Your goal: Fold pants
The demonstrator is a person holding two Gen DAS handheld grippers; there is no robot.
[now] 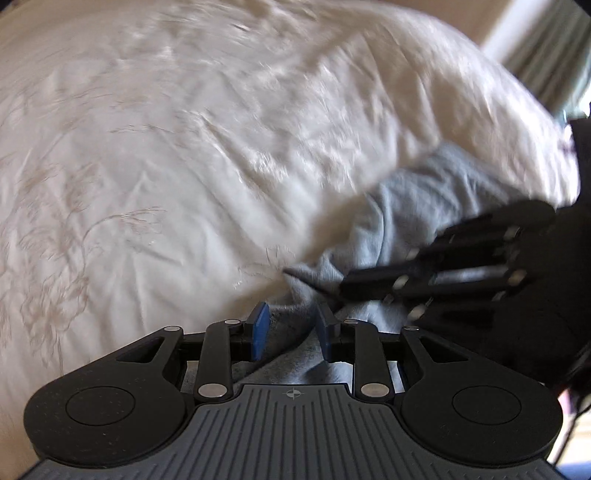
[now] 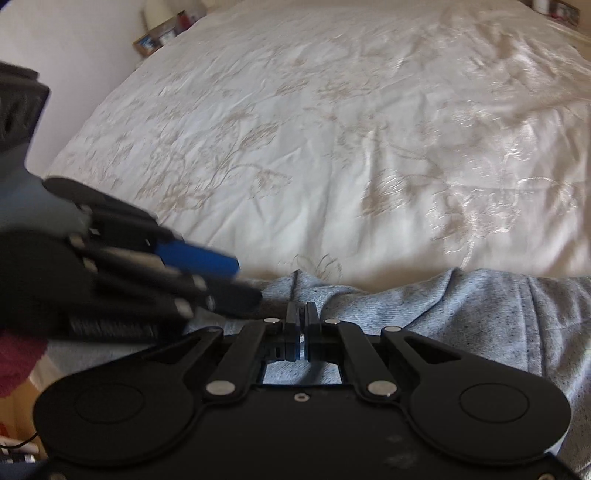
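Note:
Light grey-blue sweatpants [image 1: 417, 206] lie bunched at the near edge of a white bed; in the right wrist view the pants [image 2: 461, 314] spread to the right. My left gripper [image 1: 291, 325] is open, its blue pads either side of a raised fold of the pants. My right gripper [image 2: 302, 317] is shut on the pants' edge. The right gripper [image 1: 343, 288] shows in the left wrist view, coming in from the right. The left gripper [image 2: 247, 280] shows blurred at the left of the right wrist view, close beside the right one.
The white bedspread [image 2: 332, 147] with a pale floral pattern fills most of both views. Small items stand on a shelf [image 2: 162, 33] beyond the bed's far left corner. A curtain [image 1: 546, 48] hangs at the top right. A maroon sleeve [image 2: 18, 358] is at the left edge.

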